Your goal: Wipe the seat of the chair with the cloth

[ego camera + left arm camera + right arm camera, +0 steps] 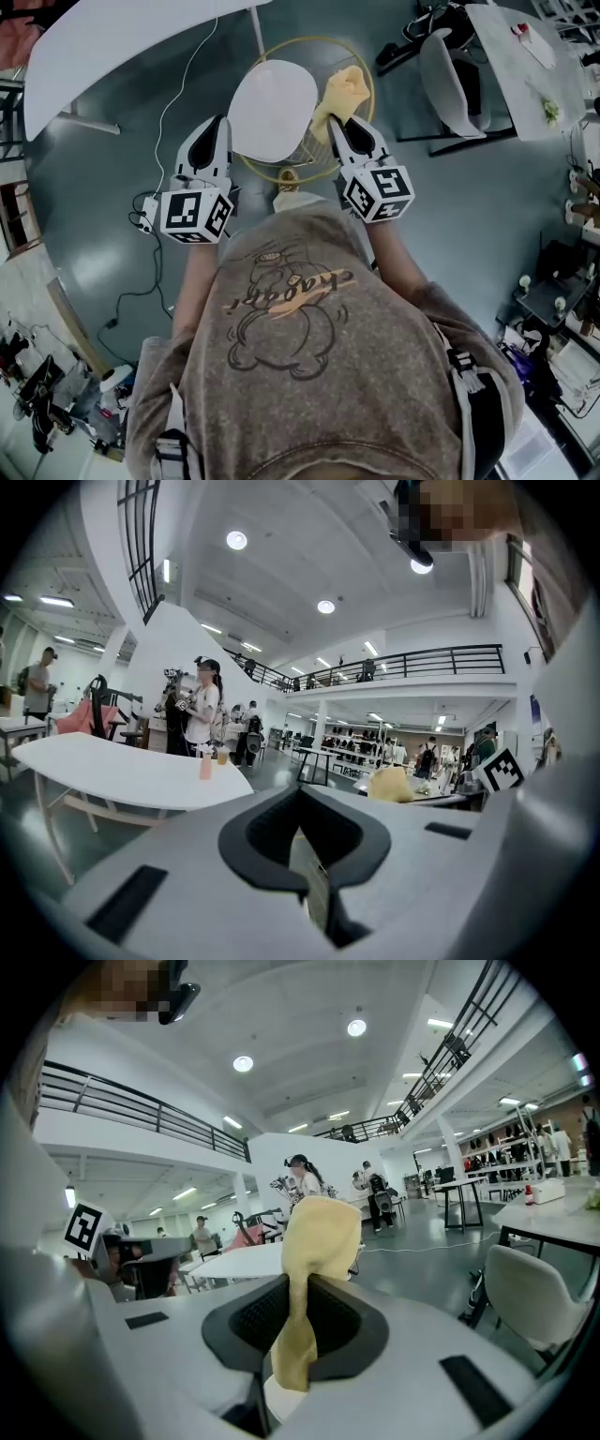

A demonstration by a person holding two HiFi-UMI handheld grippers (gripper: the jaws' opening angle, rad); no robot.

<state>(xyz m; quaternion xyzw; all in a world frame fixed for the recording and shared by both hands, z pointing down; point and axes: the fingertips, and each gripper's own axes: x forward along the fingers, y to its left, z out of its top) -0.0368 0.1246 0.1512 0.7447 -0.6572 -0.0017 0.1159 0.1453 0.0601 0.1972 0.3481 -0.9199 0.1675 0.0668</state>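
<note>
Seen from the head view, the chair's round white seat (272, 108) sits over a gold ring base just ahead of me. My right gripper (335, 122) is shut on a yellow cloth (342, 92), which it holds up at the seat's right edge. In the right gripper view the cloth (319, 1237) stands bunched out of the closed jaws (295, 1335). My left gripper (222, 120) hovers at the seat's left edge. Its jaws (305, 850) look shut with nothing in them. The cloth (389, 785) also shows at the right of the left gripper view.
A long curved white table (112, 47) lies to the far left, with a white cable (173, 103) trailing over the grey floor. A second white chair (450, 75) and a marble-topped table (525, 56) stand at the far right. Cluttered gear lines the right and lower-left edges.
</note>
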